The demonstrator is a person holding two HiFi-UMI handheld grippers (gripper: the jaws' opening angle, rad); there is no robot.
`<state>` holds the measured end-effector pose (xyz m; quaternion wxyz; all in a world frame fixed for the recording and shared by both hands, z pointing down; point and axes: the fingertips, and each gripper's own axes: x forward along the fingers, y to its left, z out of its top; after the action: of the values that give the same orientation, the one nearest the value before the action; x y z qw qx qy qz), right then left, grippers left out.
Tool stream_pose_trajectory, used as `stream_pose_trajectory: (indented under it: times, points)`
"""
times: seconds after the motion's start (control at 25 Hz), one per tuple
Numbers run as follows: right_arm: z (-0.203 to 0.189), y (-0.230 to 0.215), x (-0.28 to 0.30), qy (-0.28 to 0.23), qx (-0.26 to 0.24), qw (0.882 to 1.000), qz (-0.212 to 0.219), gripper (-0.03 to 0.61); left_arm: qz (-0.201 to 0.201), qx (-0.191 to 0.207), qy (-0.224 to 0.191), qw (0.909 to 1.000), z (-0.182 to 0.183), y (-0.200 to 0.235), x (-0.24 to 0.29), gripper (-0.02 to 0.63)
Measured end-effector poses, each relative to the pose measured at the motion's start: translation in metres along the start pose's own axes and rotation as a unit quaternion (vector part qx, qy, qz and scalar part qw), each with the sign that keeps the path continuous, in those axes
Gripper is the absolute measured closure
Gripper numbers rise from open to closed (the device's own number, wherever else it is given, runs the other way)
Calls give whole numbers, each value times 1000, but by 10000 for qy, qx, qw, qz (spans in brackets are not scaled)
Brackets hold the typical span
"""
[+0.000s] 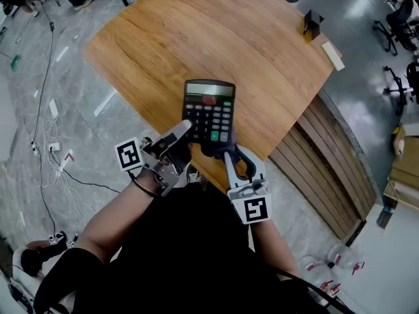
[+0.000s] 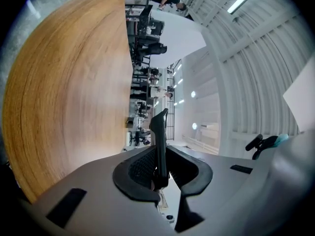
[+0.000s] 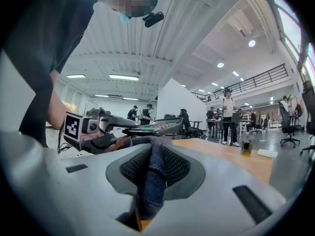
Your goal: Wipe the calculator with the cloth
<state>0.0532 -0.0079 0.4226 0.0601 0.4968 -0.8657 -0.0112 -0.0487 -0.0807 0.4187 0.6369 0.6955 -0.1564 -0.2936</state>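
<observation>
Here the calculator point(image 1: 209, 110) sits over the near edge of the wooden counter point(image 1: 196, 38), keys up. The left gripper point(image 1: 183, 131) is clamped on its lower left corner. In the left gripper view only the calculator's thin dark edge point(image 2: 159, 146) shows between the closed pads (no keys or display from there), and the counter point(image 2: 69, 97) fills that view's left half.

The right gripper point(image 1: 230, 154) is closed on a dark blue cloth point(image 1: 219, 150), which lies bunched against the calculator's lower right keys. That cloth point(image 3: 153, 176) runs up between the jaws in the right gripper view. Ahead of it the calculator point(image 3: 157, 127) appears raised clear of the counter, beside the left gripper point(image 3: 106, 124).

The grippers and cloth cover the calculator's bottom row, and most of the cloth is tucked out of sight. At the counter's far edge stand a small black thing point(image 1: 312, 23), too small to name, and a pale block point(image 1: 332, 55).
</observation>
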Motion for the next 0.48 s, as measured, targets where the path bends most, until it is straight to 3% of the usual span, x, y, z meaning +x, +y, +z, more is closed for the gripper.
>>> stream_pose_trajectory:
  times: [0.24, 0.48]
  points:
    - [-8, -46, 0, 6, 285, 9977, -614, 511, 96, -54, 267, 9996, -16, 11, 8, 543]
    - [-18, -27, 20, 80, 352, 9991, -207, 511, 158, -275, 179, 9993, -18, 26, 15, 543]
